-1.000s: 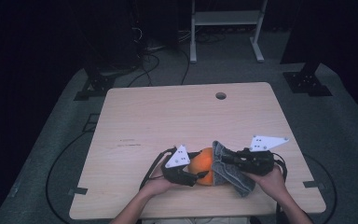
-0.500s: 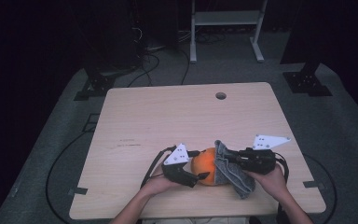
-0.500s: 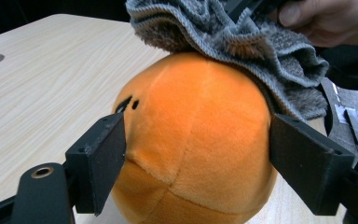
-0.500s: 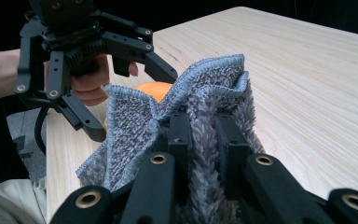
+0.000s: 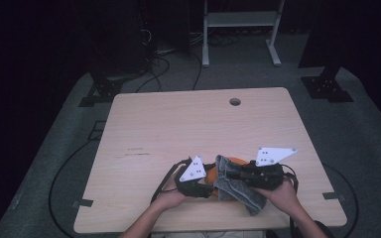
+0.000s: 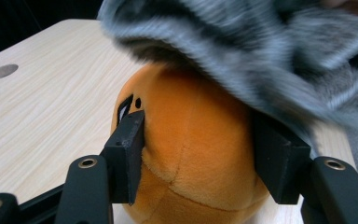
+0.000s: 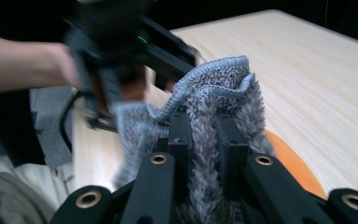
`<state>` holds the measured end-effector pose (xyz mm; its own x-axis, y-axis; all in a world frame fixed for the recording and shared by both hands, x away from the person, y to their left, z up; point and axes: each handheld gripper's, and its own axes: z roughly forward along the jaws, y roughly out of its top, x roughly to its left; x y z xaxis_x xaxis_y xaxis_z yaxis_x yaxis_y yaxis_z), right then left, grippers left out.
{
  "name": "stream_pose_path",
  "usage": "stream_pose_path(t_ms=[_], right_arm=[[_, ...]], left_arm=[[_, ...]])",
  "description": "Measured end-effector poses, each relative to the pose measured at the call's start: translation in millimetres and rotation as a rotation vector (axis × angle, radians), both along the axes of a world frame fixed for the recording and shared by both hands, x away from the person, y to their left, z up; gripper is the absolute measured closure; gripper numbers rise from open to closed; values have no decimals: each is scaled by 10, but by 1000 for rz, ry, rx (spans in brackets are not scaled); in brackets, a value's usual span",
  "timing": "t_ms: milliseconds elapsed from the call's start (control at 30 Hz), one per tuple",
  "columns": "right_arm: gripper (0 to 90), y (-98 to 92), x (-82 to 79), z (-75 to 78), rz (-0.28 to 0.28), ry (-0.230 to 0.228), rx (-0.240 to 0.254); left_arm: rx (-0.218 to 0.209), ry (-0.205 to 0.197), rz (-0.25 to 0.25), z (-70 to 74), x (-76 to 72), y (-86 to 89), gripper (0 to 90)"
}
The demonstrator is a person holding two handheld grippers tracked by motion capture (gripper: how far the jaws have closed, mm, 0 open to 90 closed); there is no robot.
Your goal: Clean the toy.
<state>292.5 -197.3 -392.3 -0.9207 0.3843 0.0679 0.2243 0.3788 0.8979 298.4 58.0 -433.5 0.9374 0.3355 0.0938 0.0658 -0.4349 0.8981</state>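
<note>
The left gripper [image 6: 200, 154] has just been closing and now clamps the orange plush ball [image 6: 191, 154] between its jaws. The right gripper [image 7: 204, 135] pinches the grey fuzzy cloth [image 7: 209, 107], which drapes over the ball's top. Both work near the table [image 5: 188, 124] front edge; bare tabletop stretches beyond them.

The grey cloth [image 6: 261, 51], blurred, covers the orange plush toy's [image 6: 191, 154] top, perhaps its face.
</note>
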Motion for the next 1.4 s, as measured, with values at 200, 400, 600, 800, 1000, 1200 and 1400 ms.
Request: stream_pose_path(t_ms=[200,400,600,800,1000,1200,1400], right_arm=[[783,-299,179,-131,-101,38,44],[782,-401,85,-93,-122,44,57],[782,-247,52,-80,-76,6,7],[781,-333,138,-223,-84,63,74],[780,-596,207,-315,-180,83,74],[780,-633,49,-86,-180,33,116],[780,-176,-52,151,-28,-46,96]], left_arm=[[-26,28,-5,-16,44,39,406],[-13,11,-18,7,16,-3,402],[-37,72,-33,54,85,78,153],[-17,101,-24,-88,153,22,221],[-73,106,-5,-65,133,14,348],[-76,71,39,147,88,-3,384],[-76,130,78,309,112,159,383]])
